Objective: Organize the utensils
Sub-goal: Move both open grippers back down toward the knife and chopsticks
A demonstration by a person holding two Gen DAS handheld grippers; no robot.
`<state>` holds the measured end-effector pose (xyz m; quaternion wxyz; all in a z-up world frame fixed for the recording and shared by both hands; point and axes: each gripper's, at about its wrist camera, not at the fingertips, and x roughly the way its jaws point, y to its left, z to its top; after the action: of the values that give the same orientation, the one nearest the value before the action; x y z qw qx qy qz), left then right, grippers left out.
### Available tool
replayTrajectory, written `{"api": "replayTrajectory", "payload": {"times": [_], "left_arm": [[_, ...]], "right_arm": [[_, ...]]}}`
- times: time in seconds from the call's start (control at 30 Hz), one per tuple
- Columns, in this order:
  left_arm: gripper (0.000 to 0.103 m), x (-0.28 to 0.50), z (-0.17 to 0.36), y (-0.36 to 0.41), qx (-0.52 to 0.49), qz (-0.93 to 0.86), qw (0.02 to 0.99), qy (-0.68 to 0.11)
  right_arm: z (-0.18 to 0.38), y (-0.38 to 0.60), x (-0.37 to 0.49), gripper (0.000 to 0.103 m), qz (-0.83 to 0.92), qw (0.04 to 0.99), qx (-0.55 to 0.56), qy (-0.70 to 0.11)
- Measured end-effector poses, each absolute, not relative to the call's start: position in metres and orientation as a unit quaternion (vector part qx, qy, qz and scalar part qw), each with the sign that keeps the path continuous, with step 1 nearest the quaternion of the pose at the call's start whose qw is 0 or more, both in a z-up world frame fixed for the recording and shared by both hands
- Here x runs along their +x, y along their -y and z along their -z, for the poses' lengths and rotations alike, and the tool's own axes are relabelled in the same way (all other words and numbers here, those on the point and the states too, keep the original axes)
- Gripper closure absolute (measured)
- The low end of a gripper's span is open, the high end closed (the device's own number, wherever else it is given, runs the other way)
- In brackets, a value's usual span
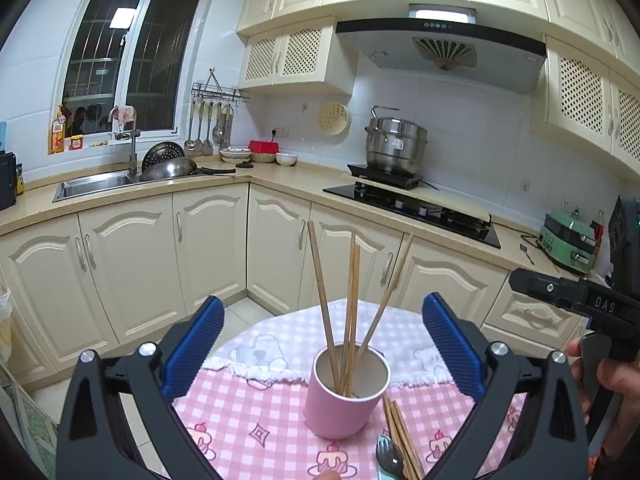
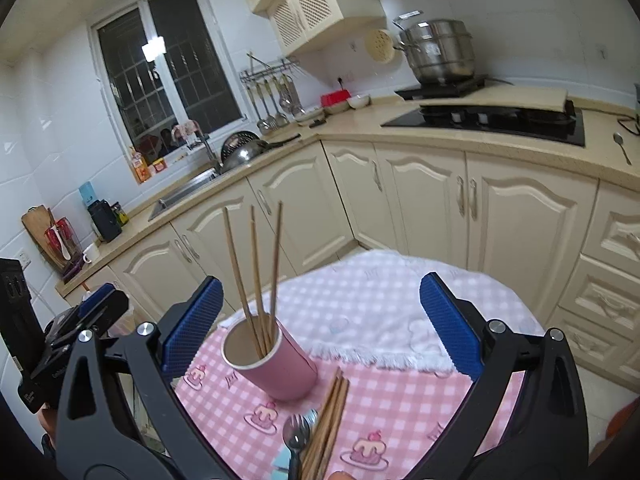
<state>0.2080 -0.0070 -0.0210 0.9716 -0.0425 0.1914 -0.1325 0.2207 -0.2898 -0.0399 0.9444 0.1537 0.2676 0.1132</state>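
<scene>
A pink cup [image 1: 340, 396] stands on the pink checked tablecloth [image 1: 248, 408] and holds several wooden chopsticks [image 1: 352, 300] upright. More chopsticks [image 1: 402, 436] and a metal spoon [image 1: 387, 456] lie on the cloth just right of the cup. My left gripper [image 1: 323, 348] is open, its blue pads either side of the cup and above it. In the right wrist view the cup [image 2: 276, 368] with its chopsticks [image 2: 256, 272] sits left of centre, with the loose chopsticks [image 2: 326, 424] and spoon [image 2: 296, 440] in front. My right gripper [image 2: 320, 320] is open and empty above the table.
A white towel [image 1: 280, 344] covers the far part of the table. Cream cabinets [image 1: 208, 248], a sink [image 1: 96, 184] and a stove [image 1: 416, 208] with a steel pot [image 1: 394, 144] stand behind. The right gripper's body [image 1: 580, 300] shows at the right edge.
</scene>
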Motion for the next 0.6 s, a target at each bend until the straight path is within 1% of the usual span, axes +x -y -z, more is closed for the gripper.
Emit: {"api": "replayTrajectory", "payload": {"times": [0.3,0.6], "left_arm": [[0.006,0.197,0.041,0.015,-0.020,0.140,0.964,-0.226],[0.006,0.195,0.077,0.026,0.006,0.146,0.948,-0.284]], "right_arm": [[0.074,0.295,0.208,0.006,-0.094,0.921,0.153,-0.346],[0.101,0.291,0.201,0.006,-0.092,0.903,0.144,-0.394]]}}
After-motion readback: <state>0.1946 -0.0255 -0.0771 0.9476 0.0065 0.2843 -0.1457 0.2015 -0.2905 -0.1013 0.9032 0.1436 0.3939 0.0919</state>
